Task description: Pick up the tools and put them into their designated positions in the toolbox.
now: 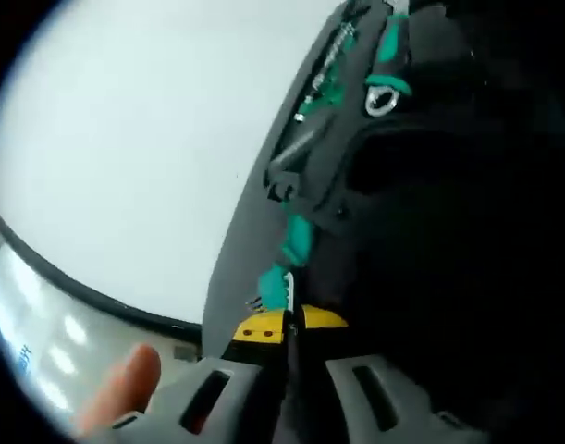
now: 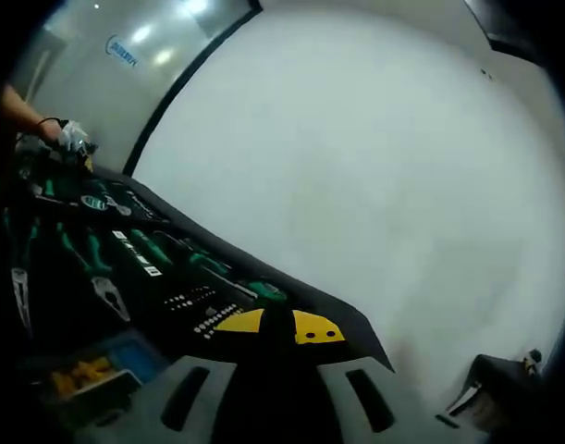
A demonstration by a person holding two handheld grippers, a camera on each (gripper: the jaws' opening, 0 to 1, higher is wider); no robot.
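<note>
In the left gripper view, the left gripper [image 1: 289, 344] is poking up from the bottom middle of the frame with its yellow-tipped fingers [image 1: 260, 330] pressed close together. They are squeezing a thin tool with a green handle [image 1: 278, 289], and it looks like a small toothed blade, though it is too blurry to be sure. A person's fingertip [image 1: 125, 387] is showing at the lower left, because a person is carrying the gripper. Just past the fingers, the toolbox [image 1: 356, 185] is running up the right side of the frame, dark, with more green-handled tools [image 1: 337, 65] sitting in their own cut-out spots near the top. The gripper is hanging right at the toolbox edge, most likely so the held tool can go down into its matching spot. The white tabletop [image 1: 125, 157] is filling the left side. In the right gripper view, the right gripper [image 2: 280, 326] is rising from the bottom middle, with its yellow fingers [image 2: 317, 326] almost touching and nothing between them. The toolbox [image 2: 291, 305] is stretching across the left, with pliers [image 2: 97, 277] and small bits [image 2: 203, 310] lying in rows. A hand [image 2: 51, 134] is working at the upper left, far end of the box. This gripper seems to be waiting off to the side.
</note>
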